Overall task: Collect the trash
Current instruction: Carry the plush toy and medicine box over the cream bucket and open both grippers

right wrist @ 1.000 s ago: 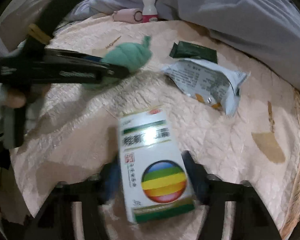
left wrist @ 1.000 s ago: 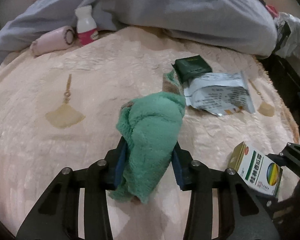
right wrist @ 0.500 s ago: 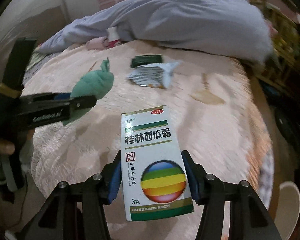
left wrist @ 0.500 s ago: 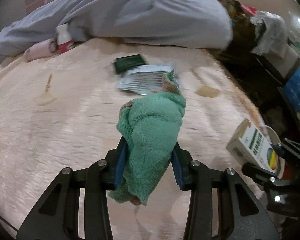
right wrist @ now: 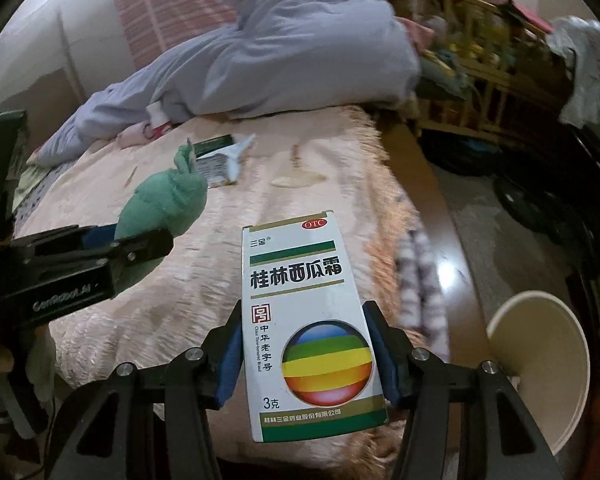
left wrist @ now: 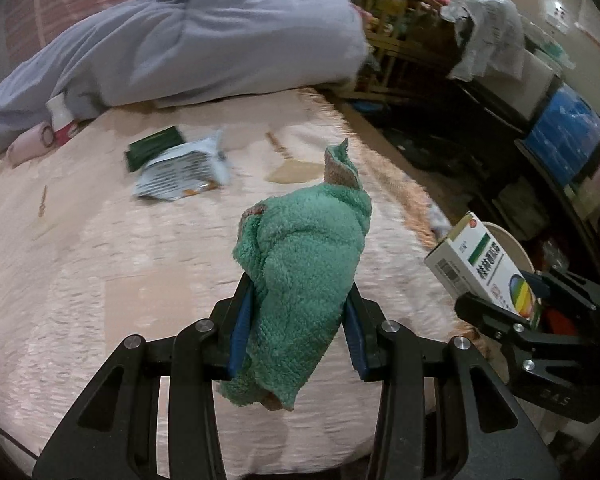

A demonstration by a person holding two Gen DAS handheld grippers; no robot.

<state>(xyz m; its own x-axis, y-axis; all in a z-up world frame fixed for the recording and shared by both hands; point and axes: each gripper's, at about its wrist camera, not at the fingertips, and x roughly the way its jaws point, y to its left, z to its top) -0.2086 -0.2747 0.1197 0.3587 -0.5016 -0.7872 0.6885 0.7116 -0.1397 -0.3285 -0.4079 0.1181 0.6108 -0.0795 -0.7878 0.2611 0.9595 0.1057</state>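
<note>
My left gripper is shut on a crumpled green cloth, held above the peach bedspread. My right gripper is shut on a white medicine box with a rainbow ball print; that box also shows at the right of the left wrist view. The cloth and the left gripper appear at the left of the right wrist view. A silver snack wrapper and a dark green packet lie further back on the bed. A round cream bin stands on the floor beside the bed.
A grey duvet is heaped at the back of the bed, with a pink roll and a white bottle at its edge. A wooden rack, a blue screen and dark clutter fill the floor on the right.
Both grippers have lifted and swung to the right with their loads, towards the bed's edge. The floor and the cream bin have come into view; the wrapper and packet have receded to the left.
</note>
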